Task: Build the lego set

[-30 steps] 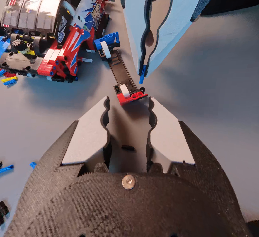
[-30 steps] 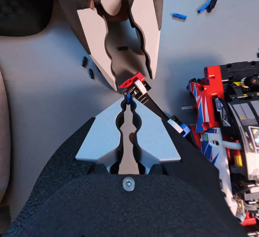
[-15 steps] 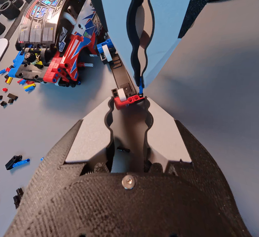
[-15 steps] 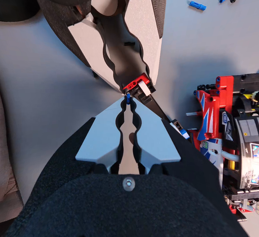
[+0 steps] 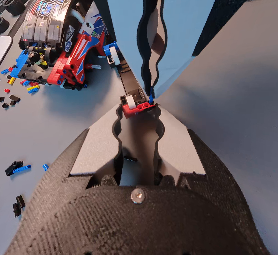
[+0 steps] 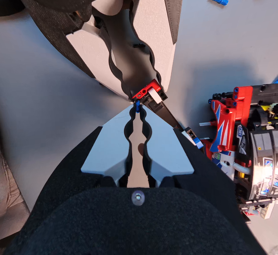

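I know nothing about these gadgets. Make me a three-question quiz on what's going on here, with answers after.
1. True or false: the right gripper is pinching a blue pin.
2. What colour is the angled piece that the left gripper straddles: A yellow, B red, C green?
3. Fill in: the pin's tip sits at the end of the red piece's ____ side, by the black beam.

Key: 1 true. 2 B. 3 right, as the left wrist view shows it.
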`<state>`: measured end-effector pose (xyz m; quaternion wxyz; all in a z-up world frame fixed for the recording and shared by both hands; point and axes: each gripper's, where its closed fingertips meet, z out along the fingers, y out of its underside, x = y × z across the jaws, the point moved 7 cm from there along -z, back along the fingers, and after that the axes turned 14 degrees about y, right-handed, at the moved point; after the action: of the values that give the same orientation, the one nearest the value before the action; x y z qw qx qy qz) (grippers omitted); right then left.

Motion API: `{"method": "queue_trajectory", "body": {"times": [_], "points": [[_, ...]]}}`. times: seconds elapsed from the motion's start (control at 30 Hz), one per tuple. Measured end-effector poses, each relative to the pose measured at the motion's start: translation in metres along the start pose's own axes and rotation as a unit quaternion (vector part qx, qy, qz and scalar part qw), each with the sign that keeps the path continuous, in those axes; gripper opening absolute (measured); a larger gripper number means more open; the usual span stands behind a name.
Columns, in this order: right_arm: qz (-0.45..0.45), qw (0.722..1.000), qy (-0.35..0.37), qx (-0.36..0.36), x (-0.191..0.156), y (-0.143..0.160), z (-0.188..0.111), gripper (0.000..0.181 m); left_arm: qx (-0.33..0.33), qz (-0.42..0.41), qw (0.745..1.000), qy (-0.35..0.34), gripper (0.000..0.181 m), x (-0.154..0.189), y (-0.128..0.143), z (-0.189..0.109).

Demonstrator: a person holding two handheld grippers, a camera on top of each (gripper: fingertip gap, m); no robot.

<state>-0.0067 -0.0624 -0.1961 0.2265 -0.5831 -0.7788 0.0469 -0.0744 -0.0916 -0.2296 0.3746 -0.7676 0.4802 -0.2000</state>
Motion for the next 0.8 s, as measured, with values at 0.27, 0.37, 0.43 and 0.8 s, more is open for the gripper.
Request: {"method": "queue_trajectory", "body": {"times": [0.27, 0.37, 0.43, 0.8], "points": [[0.012, 1.0, -0.006, -0.01, 0.0006, -0.0087, 0.0043, 0.002, 0.001, -0.007, 1.0, -0.01, 0.041, 0.0, 0.0007, -0.0009], [0.01, 1.0, 0.003, -0.009, -0.0004, -0.0101, 0.0046, 0.001, 0.001, -0.007, 1.0, -0.011, 0.041, 0.0002, 0.0008, -0.001], [0.007, 1.0, 0.006, -0.006, -0.0016, -0.0087, 0.0046, 0.002, 0.001, -0.007, 1.0, -0.01, 0.041, 0.0005, 0.001, -0.0012], [-0.016, 0.999, 0.022, 0.019, -0.0049, -0.0048, 0.0051, 0.002, 0.0, -0.005, 1.0, -0.006, 0.042, 0.001, 0.0018, -0.0023]]}}
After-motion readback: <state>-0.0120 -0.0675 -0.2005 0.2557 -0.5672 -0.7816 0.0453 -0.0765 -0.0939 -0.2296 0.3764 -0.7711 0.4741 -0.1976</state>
